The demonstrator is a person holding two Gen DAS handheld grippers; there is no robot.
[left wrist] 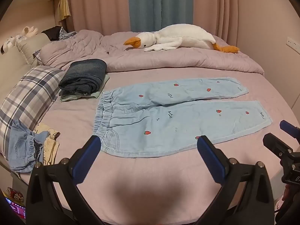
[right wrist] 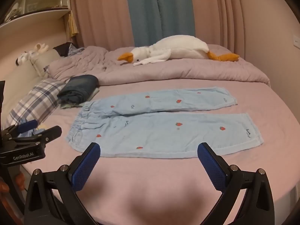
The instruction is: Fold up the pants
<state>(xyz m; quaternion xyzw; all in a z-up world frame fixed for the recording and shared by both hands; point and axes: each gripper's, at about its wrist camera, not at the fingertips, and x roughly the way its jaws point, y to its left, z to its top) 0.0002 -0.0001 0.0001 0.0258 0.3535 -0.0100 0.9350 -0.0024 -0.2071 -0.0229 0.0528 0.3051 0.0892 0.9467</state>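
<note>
Left hand-held gripper (left wrist: pixel 149 142) and right hand-held gripper (right wrist: pixel 149 149) both hover level above the near edge of the bed (left wrist: pixel 150 170), fingers spread wide, holding nothing. One pair of light-blue pants (left wrist: pixel 168 116) lies flat, unfolded, legs apart. One plush goose (left wrist: pixel 180 38) lies on the duvet.

Pink curtains (left wrist: pixel 93 5) — blue centre, bed (left wrist: pixel 150 178) w/ lilac sheet.

Clothes pile (left wrist: pixel 28 148) cut off; embroidery illegible
</note>
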